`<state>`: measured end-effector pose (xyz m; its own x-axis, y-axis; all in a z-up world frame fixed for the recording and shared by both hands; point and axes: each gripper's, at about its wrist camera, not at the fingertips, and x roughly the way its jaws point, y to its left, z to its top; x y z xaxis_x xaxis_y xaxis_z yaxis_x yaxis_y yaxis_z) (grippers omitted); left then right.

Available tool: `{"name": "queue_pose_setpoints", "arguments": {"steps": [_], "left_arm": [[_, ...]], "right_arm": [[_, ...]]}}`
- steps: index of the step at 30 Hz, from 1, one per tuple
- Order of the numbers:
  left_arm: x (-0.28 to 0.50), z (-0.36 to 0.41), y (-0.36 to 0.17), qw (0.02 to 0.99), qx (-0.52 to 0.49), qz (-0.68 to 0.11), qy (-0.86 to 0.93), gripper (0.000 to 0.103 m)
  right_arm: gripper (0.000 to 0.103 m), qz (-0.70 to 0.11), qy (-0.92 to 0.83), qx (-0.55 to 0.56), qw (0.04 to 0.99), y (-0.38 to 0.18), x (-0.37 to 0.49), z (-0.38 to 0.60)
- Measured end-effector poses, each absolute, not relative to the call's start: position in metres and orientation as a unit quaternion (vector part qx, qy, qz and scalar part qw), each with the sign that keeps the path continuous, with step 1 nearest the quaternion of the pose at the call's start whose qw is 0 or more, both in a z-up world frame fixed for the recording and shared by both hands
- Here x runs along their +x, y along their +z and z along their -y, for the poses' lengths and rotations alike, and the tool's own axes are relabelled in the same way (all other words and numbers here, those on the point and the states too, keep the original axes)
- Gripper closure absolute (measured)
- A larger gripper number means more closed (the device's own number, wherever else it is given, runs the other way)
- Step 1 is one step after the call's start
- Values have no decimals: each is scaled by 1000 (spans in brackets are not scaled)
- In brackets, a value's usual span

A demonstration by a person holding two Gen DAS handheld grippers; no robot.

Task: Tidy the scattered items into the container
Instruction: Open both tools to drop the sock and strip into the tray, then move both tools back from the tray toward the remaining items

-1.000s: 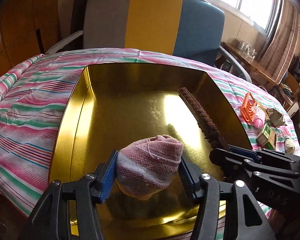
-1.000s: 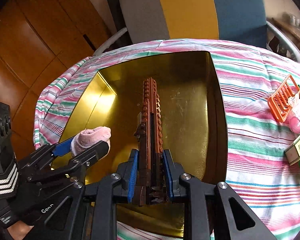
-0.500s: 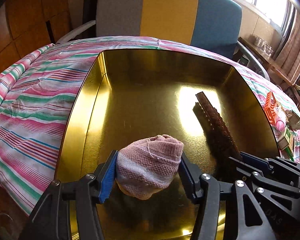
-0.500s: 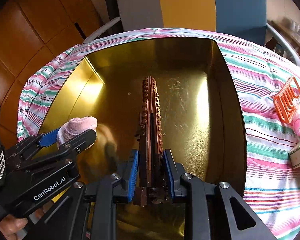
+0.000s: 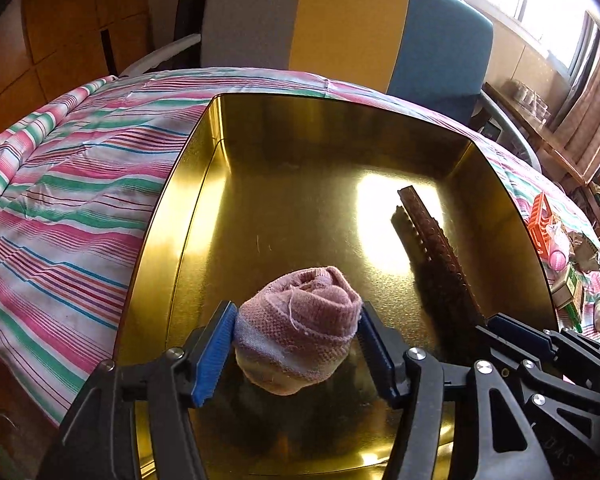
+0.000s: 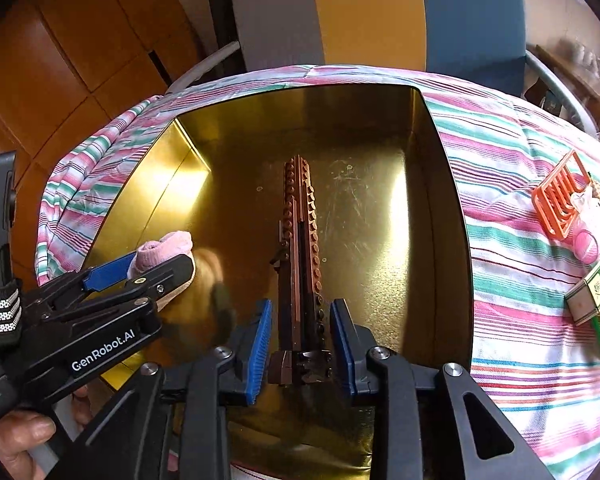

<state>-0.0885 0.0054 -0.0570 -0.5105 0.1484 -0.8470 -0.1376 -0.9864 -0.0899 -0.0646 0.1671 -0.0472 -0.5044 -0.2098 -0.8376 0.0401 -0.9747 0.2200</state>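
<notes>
A gold metal tray lies on a striped cloth; it also shows in the right wrist view. My left gripper is shut on a rolled pink sock low over the tray's near part; the sock shows in the right wrist view. A long brown brick strip lies on the tray floor. My right gripper is open, its blue pads apart from the strip's near end on both sides. The strip also shows in the left wrist view.
On the cloth right of the tray lie an orange plastic rack, a pink ball and a green and white box. A grey, yellow and blue chair stands behind the table. Wooden cabinets stand at the left.
My right gripper has opened and let go of the brick strip, which now lies on the tray floor. My left gripper with the sock has lowered closer to the tray.
</notes>
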Motion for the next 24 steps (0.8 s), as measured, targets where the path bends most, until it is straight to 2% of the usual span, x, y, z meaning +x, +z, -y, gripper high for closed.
{"name": "queue_pose_setpoints", "arguments": {"steps": [10,14,24], "left_arm": [[-65,-2,-31,74,-452,8,889,41],[-52,-10,-20,81,-445,7,892,40],[-17,-55,-1,133,-427,-37,894,39]], "right_arm": [[68,72,-879,466,65,-29,-43,-167],[63,69,-889,449,64,-17,-32,-169],[61,95,-900,424,32,-6,-4,-209]]}}
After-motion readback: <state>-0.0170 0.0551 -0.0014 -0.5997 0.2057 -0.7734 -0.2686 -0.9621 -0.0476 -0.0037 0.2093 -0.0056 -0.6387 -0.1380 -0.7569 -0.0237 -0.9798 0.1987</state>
